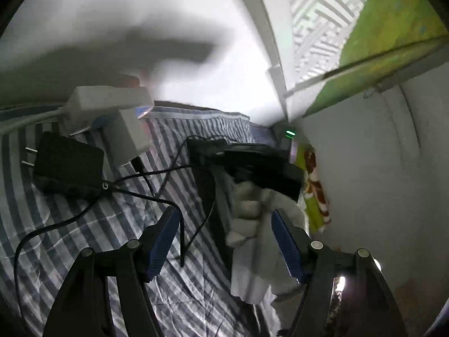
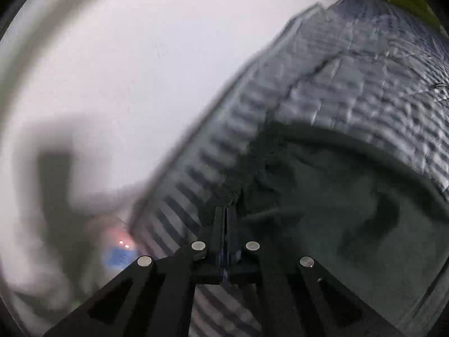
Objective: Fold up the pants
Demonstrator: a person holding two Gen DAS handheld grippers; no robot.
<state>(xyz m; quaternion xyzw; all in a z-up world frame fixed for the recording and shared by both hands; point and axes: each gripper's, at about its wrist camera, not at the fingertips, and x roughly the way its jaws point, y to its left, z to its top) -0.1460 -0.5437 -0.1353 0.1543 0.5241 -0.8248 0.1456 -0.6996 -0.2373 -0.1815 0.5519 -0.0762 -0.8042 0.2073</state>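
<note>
Right gripper [image 2: 226, 210] jaws pinch dark matte pants [image 2: 350, 210] edge; striped sheet [image 2: 350, 90] rumpled.

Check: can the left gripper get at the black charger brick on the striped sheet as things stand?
Probably yes. The left gripper has its jaws open and empty, and the black charger brick lies exposed on the striped sheet; only its loose cable crosses between.

1. A blue-and-white striped bedsheet [image 1: 118, 219] covers the bed, creased and wrinkled.
2. A plain white wall [image 1: 196, 5] rises behind the bed, with a soft grey shadow across it.
3. A second pale wall [image 1: 373, 168] meets it at a corner on the right.
4. Above that corner hangs a green and yellow cloth [image 1: 387, 36], beside a white surface with raised geometric lines [image 1: 317, 28].
5. In the right wrist view the same sheet [image 2: 350, 78] runs along the white wall [image 2: 140, 56].
</note>
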